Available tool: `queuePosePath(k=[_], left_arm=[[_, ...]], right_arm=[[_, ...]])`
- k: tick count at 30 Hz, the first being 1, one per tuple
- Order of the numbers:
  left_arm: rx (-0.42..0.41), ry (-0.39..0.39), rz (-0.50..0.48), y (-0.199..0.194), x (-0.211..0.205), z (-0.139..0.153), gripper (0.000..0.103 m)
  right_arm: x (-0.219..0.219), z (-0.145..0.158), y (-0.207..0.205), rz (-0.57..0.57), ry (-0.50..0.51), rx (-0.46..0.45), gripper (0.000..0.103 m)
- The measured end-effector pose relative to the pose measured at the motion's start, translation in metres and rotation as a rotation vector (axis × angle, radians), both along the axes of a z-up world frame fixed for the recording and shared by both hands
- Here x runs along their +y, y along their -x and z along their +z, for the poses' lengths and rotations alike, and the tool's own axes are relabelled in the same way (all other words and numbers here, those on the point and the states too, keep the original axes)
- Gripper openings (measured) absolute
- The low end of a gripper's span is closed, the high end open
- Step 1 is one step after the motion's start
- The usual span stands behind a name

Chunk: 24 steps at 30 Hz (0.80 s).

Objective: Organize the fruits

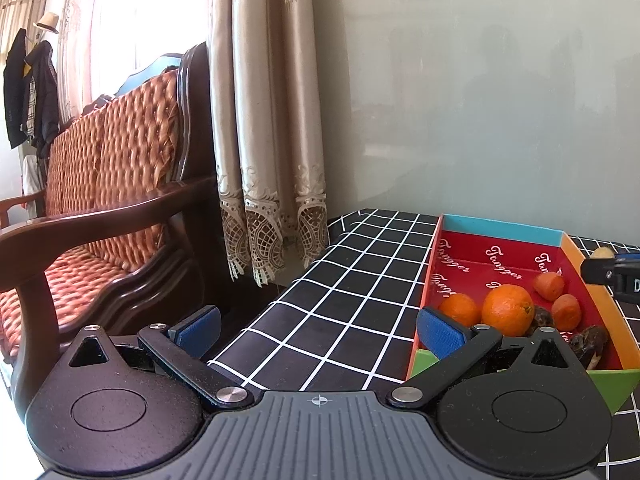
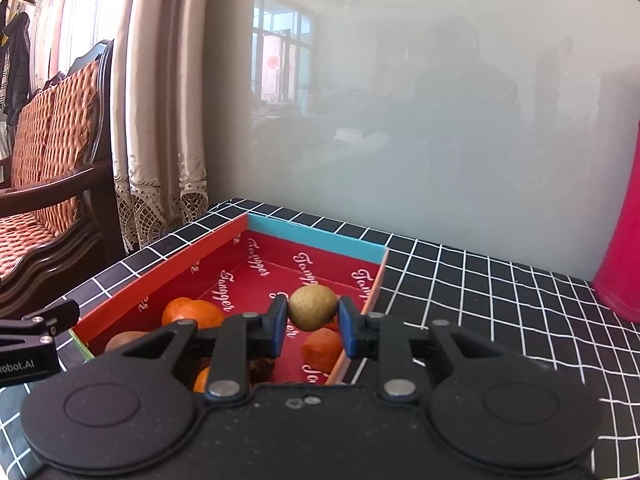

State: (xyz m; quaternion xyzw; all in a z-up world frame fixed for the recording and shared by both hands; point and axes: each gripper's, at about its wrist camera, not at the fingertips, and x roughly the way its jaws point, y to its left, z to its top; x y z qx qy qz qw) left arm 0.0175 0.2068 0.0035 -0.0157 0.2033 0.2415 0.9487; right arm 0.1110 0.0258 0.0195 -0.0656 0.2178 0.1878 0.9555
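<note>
A red cardboard tray (image 1: 500,258) (image 2: 256,280) with coloured rims lies on the checked tablecloth. It holds a large orange (image 1: 507,310), smaller orange fruits (image 1: 460,309) (image 2: 192,312) and dark brown fruits (image 1: 590,342). My right gripper (image 2: 313,312) is shut on a small round tan fruit (image 2: 313,307) and holds it above the tray's right side. It shows at the right edge of the left wrist view (image 1: 608,270). My left gripper (image 1: 320,330) is open and empty, left of the tray's near corner, above the cloth.
The black tablecloth with white grid (image 1: 340,280) covers the table against a grey wall. A tall pink container (image 2: 624,240) stands at the right. A wooden sofa with orange cushions (image 1: 100,220) and a beige curtain (image 1: 264,120) are to the left, beyond the table edge.
</note>
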Motion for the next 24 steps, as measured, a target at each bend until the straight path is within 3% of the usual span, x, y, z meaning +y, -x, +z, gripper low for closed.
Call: queuePosePath(k=[19,22,24], left_arm=[[0.001,0.007,-0.044,0.001,-0.020,0.000,0.103],[0.004,0.012,-0.046,0.001,-0.022,0.000,0.103],[0.005,0.016,-0.051,0.001,-0.023,0.000,0.103]], right_arm=[[0.007,-0.010,-0.003,0.016,0.019,0.035,0.025],[0.008,-0.014,-0.002,0.006,0.038,0.027,0.039],[0.005,-0.011,0.001,0.003,0.024,0.009,0.054]])
